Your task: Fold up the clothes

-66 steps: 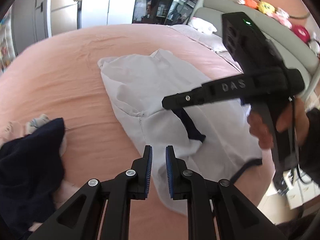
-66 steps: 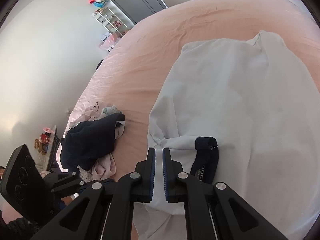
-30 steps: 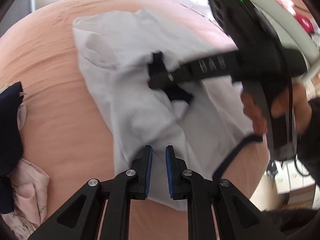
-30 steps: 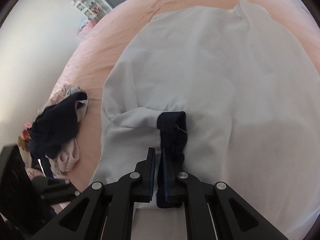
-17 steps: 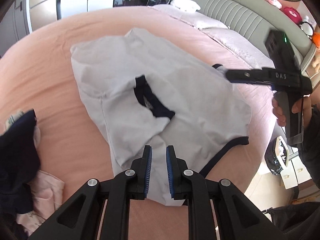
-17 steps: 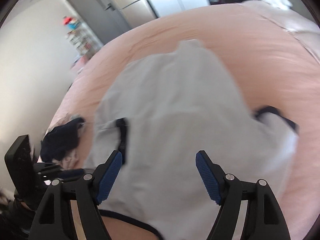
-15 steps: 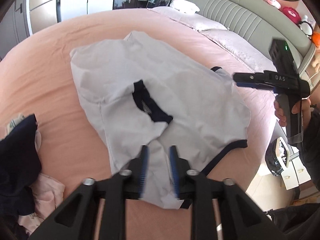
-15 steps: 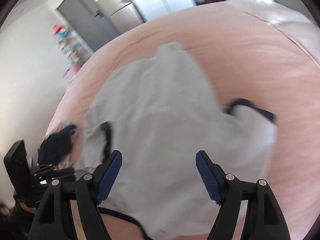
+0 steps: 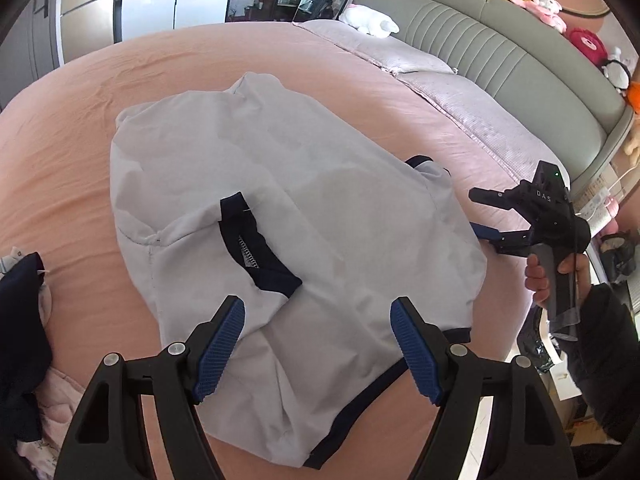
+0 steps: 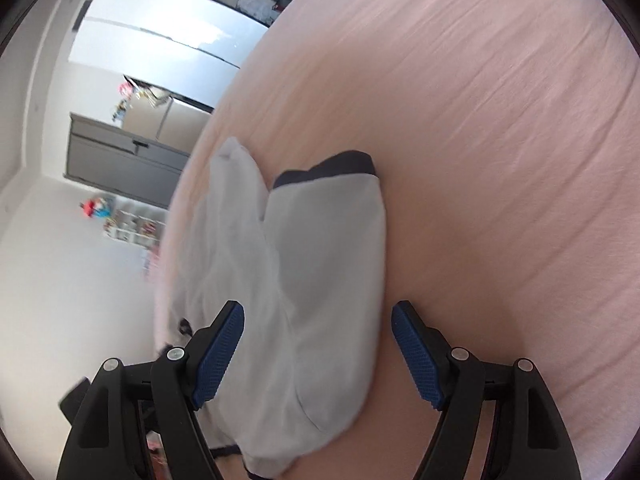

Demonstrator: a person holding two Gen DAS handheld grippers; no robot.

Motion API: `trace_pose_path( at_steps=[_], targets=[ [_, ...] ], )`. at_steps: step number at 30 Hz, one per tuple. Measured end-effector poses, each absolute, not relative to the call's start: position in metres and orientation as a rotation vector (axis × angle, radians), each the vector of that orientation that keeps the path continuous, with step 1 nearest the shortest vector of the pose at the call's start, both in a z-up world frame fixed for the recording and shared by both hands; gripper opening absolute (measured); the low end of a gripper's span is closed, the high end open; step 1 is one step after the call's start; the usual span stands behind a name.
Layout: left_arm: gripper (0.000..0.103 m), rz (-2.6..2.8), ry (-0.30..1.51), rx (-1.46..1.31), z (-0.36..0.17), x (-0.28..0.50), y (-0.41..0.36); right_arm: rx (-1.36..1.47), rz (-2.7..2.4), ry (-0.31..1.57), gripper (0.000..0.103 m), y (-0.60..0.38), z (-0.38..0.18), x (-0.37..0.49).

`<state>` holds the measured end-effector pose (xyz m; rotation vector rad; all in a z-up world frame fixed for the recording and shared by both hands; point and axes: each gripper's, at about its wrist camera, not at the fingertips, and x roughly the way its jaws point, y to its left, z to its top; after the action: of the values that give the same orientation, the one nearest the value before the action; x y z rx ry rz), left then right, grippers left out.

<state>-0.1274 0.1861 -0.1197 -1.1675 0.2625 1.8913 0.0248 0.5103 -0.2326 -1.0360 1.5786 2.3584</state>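
Observation:
A white T-shirt point(image 9: 320, 208) with navy trim lies flat on the pink bed sheet point(image 9: 80, 120). Its left sleeve is folded onto the body, navy cuff point(image 9: 248, 240) up. The other sleeve's cuff point(image 9: 424, 162) sticks out at the far right. My left gripper point(image 9: 318, 308) hovers over the near hem. Its jaws are opening and nothing is pressed between them. My right gripper point(image 9: 476, 211) is open beside the shirt's right edge. In the right wrist view the right gripper point(image 10: 318, 312) is wide open over the right sleeve point(image 10: 320, 280), touching nothing.
A heap of dark navy and pale pink clothes point(image 9: 20, 320) lies at the left bed edge. Pillows point(image 9: 440, 80), a grey headboard point(image 9: 520, 52) and plush toys are at the back right. A person's hand point(image 9: 560, 276) holds the right gripper past the bed's right edge.
The right gripper let go of the folded left sleeve, opened and swung over to the shirt's right side. The left gripper opened wide and rose a little.

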Motion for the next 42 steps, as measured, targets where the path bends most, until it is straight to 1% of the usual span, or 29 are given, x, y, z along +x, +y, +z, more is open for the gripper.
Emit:
trace_pose_path(
  at_steps=[3, 5, 6, 7, 9, 13, 14, 16, 18, 20, 22, 24, 28, 31, 36, 39, 42],
  targets=[
    [0.075, 1.889, 0.234, -1.169, -0.117, -0.128, 0.192, -0.97, 2.345, 1.656, 0.075, 0.509, -0.241, 0.022],
    [0.075, 1.865, 0.213, -1.171, -0.113, -0.128, 0.201, -0.94, 2.353, 1.647, 0.073, 0.506, -0.24, 0.023],
    [0.075, 1.843, 0.209, -1.173, -0.111, -0.127, 0.208, -0.947, 2.356, 1.623, 0.069, 0.504, -0.24, 0.023],
    [0.075, 1.821, 0.205, -1.175, -0.109, -0.126, 0.216, -0.955, 2.355, 1.6, 0.068, 0.503, -0.239, 0.022],
    [0.075, 1.79, 0.218, -1.163, -0.105, -0.123, 0.235, -0.956, 2.352, 1.584, 0.058, 0.501, -0.238, 0.024],
    [0.075, 1.731, 0.266, -1.162, -0.1, -0.121, 0.277, -0.952, 2.347, 1.559, 0.048, 0.499, -0.238, 0.028],
    [0.075, 1.72, 0.278, -1.163, -0.099, -0.121, 0.286, -0.955, 2.347, 1.541, 0.044, 0.498, -0.238, 0.028],
    [0.075, 1.716, 0.299, -1.182, -0.1, -0.124, 0.304, -0.964, 2.329, 1.489, 0.033, 0.497, -0.237, 0.027],
    [0.075, 1.699, 0.301, -1.202, -0.101, -0.128, 0.32, -0.97, 2.303, 1.45, 0.015, 0.497, -0.236, 0.027],
    [0.075, 1.686, 0.321, -1.196, -0.099, -0.127, 0.331, -0.969, 2.273, 1.437, 0.008, 0.499, -0.236, 0.03],
    [0.075, 1.676, 0.341, -1.185, -0.097, -0.125, 0.341, -0.957, 2.26, 1.422, 0.007, 0.501, -0.234, 0.03],
    [0.075, 1.675, 0.331, -1.186, -0.095, -0.125, 0.344, -0.963, 2.264, 1.324, 0.005, 0.498, -0.226, 0.023],
    [0.075, 1.694, 0.309, -1.213, -0.097, -0.133, 0.344, -1.002, 2.313, 0.993, 0.002, 0.483, -0.196, 0.004],
    [0.075, 1.693, 0.271, -1.254, -0.1, -0.142, 0.341, -1.007, 2.362, 0.812, 0.002, 0.464, -0.177, -0.007],
    [0.076, 1.644, 0.24, -1.324, -0.104, -0.154, 0.344, -1.075, 2.434, 0.365, 0.002, 0.413, -0.16, -0.032],
    [0.077, 1.598, 0.311, -1.344, -0.103, -0.156, 0.352, -1.083, 2.446, 0.212, 0.002, 0.387, -0.164, -0.031],
    [0.077, 1.576, 0.368, -1.35, -0.096, -0.157, 0.353, -1.09, 2.416, -0.082, 0.002, 0.354, -0.168, -0.037]
  ],
)
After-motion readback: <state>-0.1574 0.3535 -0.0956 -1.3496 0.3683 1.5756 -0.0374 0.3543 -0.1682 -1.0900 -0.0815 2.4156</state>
